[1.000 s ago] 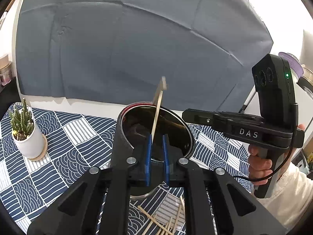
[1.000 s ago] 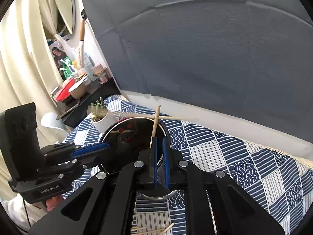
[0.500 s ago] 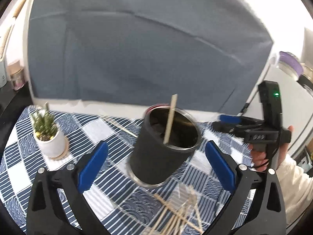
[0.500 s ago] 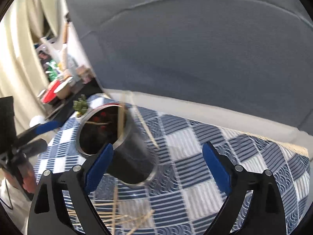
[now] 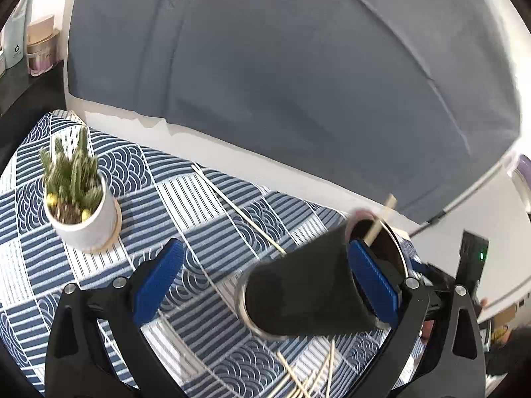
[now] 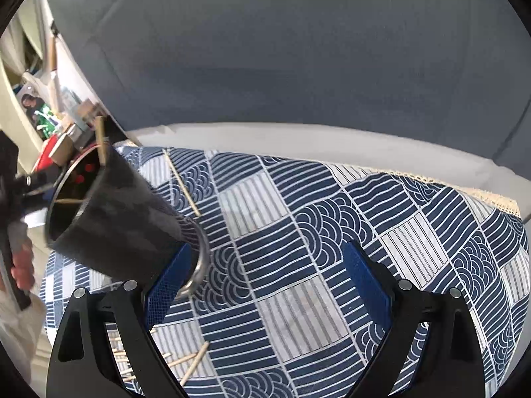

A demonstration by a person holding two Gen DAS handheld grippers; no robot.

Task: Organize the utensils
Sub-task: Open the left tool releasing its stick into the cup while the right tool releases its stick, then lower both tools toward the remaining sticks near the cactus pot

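A black metal utensil cup (image 5: 308,285) stands on the blue patterned tablecloth (image 5: 186,219) with a wooden chopstick (image 5: 378,222) sticking out of it. It also shows in the right wrist view (image 6: 122,219), chopstick (image 6: 101,142) leaning on its rim. My left gripper (image 5: 265,285) is open and empty, the cup just ahead by its right finger. My right gripper (image 6: 265,285) is open and empty, the cup by its left finger. A lone chopstick (image 5: 239,209) lies behind the cup, also in the right wrist view (image 6: 182,182). Several loose chopsticks (image 5: 308,374) lie in front.
A small cactus in a white pot (image 5: 78,199) stands at the left of the table. A grey cloth backdrop (image 5: 282,66) hangs behind. Jars (image 5: 39,46) sit on a dark shelf at far left. More loose chopsticks (image 6: 186,361) lie near the front edge.
Both grippers opened and let go of the chopsticks over the cup, then drew back and swung apart, left one leftward and right one rightward. One chopstick now stands in the cup.
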